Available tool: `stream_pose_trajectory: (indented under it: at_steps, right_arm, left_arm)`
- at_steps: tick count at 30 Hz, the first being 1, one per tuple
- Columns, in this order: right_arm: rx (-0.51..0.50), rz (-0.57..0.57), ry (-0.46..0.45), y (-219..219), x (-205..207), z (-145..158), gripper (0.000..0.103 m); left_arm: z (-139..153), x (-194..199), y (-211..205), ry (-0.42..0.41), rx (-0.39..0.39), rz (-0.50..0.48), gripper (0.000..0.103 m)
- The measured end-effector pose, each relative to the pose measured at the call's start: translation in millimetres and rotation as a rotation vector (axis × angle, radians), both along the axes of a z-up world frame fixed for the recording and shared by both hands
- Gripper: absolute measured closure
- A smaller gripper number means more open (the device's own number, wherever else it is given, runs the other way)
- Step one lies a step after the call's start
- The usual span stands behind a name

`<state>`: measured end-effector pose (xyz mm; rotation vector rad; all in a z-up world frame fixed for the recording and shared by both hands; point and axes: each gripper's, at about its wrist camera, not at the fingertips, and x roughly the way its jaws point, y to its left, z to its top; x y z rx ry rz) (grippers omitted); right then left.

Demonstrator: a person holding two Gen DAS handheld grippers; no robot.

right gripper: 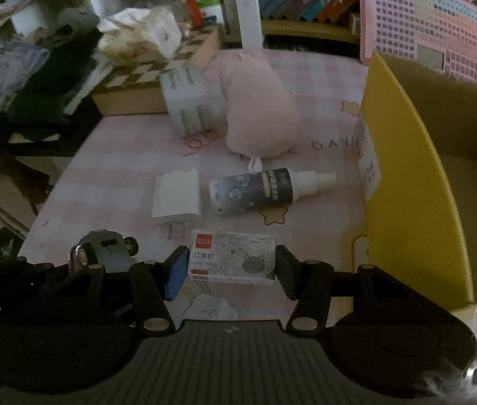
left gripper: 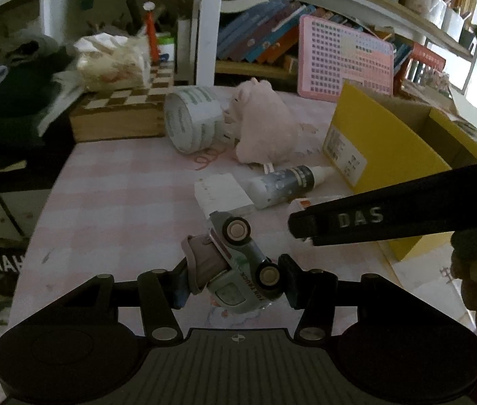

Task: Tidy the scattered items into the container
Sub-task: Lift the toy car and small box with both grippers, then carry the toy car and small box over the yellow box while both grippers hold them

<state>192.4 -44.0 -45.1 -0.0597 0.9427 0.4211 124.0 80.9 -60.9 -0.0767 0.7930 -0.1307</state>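
The left gripper (left gripper: 235, 275) has its fingers clamped on a toy truck (left gripper: 235, 263); the right gripper (right gripper: 226, 266) clamps a staple box (right gripper: 233, 261). The yellow box (right gripper: 407, 155) sits at two o'clock; carry both over its rim before letting go.

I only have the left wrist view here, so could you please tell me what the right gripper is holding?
Observer: The right gripper has its jaws shut on a small staple box with a cat drawing on it.
Operator: Thank you. Is the yellow box already holding anything?
Observer: The part of the yellow box's cardboard floor that the right wrist view shows is bare.
Operator: And the white block beside the bottle, what is it?
Observer: A white charger plug, lying flat with two prongs pointing toward the camera, left of the spray bottle.
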Motion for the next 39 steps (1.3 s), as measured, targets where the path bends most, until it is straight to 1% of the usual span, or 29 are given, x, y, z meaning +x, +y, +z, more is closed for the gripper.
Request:
stream_pose_trajectory:
  at_steps: [5,9,14,21,29,39]
  right_arm:
    - [0.01,0.017,-0.051,-6.9,-22.3,15.0,0.051]
    - [0.028,0.015,-0.069,-15.6,-42.3,26.2,0.051]
    - [0.043,0.017,-0.1,-24.1,-68.4,38.2,0.051]
    - [0.056,0.014,-0.132,-37.6,-106.6,50.5,0.051]
    - [0.066,-0.016,-0.147,-51.2,-138.6,55.7,0.051]
    - [0.066,-0.068,-0.155,-71.1,-165.2,59.5,0.051]
  left_arm:
    - [14.2,-20.7,4.7,-0.024,-0.01,0.008,0.052]
    - [26.7,-38.3,7.0,-0.045,-0.022,0.007,0.052]
    - [42.3,-60.5,7.5,-0.08,-0.021,0.004,0.052]
    - [56.6,-90.5,5.9,-0.112,-0.016,-0.005,0.052]
    - [63.8,-119.4,0.3,-0.132,-0.02,-0.027,0.052]
    - [65.3,-136.3,-16.0,-0.138,-0.026,-0.09,0.052]
